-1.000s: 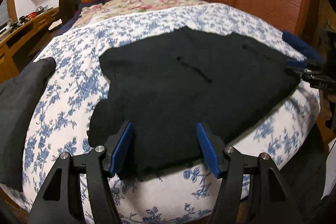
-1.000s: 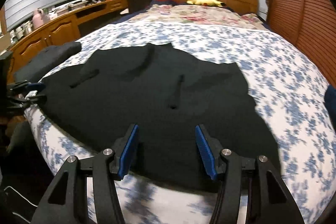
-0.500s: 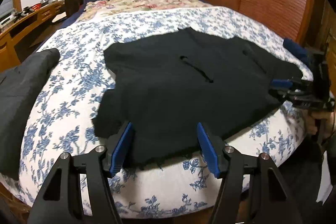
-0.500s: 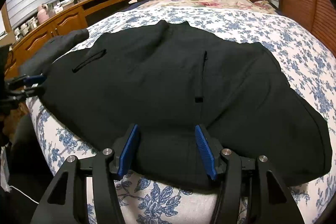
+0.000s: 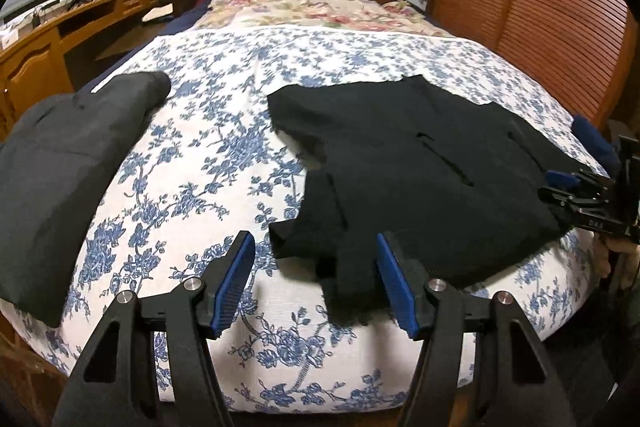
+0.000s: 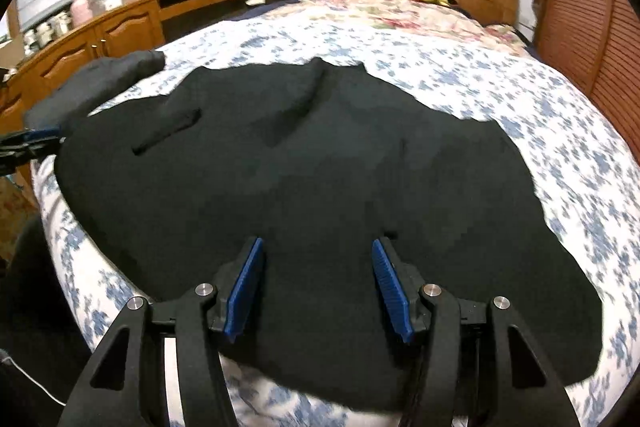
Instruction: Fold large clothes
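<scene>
The black garment (image 5: 420, 179) lies spread flat on the bed (image 5: 224, 131) near its foot edge. The left tool (image 5: 316, 279) hangs over the garment's near corner, jaws apart. The right tool (image 6: 318, 283) hovers over the opposite hem, jaws also apart, holding nothing.

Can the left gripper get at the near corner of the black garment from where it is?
Probably yes. The left gripper is open, and the black garment has its near corner lying between the fingers on the floral bedspread, nothing covering it.
</scene>
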A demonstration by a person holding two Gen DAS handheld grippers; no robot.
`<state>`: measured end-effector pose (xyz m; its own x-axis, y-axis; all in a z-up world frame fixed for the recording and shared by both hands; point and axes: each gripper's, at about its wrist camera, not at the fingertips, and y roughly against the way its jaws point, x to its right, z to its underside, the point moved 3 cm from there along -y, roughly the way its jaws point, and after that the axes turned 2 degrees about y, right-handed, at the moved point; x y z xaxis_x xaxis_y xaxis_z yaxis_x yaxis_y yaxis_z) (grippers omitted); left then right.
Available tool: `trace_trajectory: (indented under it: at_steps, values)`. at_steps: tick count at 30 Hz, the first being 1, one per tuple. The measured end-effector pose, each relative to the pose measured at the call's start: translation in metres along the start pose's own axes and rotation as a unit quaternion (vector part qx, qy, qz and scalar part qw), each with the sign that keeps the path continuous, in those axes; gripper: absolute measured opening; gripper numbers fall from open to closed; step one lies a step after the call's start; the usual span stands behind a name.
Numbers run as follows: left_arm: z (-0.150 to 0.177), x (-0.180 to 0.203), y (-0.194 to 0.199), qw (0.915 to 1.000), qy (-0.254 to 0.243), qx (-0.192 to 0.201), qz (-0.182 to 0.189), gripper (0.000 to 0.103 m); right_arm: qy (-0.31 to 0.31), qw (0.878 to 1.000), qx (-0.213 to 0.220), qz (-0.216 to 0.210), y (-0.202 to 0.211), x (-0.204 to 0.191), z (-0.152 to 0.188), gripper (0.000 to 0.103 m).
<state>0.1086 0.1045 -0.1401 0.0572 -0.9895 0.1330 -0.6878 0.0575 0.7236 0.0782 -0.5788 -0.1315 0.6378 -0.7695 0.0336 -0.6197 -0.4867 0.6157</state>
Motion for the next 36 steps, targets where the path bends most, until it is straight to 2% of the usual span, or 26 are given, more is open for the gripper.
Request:
trace_trajectory:
  at_steps: [3,7,10,15,26,30,36]
  values:
    - [0.002,-0.001,-0.008,0.9999,0.013,-0.011,-0.002,0.064,0.009,1.000,0.018,-0.007,-0.010,0.000,0.003,0.058]
    - [0.004,0.004,-0.011,0.9997,0.014,-0.016,-0.011,0.064,-0.012,0.999,0.039,-0.021,-0.012,0.006,0.016,0.058]
    - [0.009,0.004,-0.018,0.9987,0.038,-0.034,-0.005,0.064,-0.019,0.999,0.044,-0.016,-0.010,0.007,0.023,0.058]
    - [0.014,0.004,-0.020,0.9969,0.070,-0.036,0.005,0.064,-0.008,0.999,0.053,-0.005,-0.008,0.002,0.029,0.058]
    - [0.011,0.006,-0.024,0.9948,0.089,-0.043,0.025,0.059,-0.007,0.998,0.057,-0.006,-0.004,0.002,0.033,0.059]
    - [0.008,0.007,-0.026,0.9941,0.093,-0.044,0.035,0.051,-0.002,0.998,0.058,-0.002,-0.003,0.001,0.034,0.059]
    - [0.000,0.018,-0.018,0.9968,0.068,-0.031,0.029,0.017,-0.003,0.998,0.059,-0.002,-0.002,0.001,0.034,0.059]
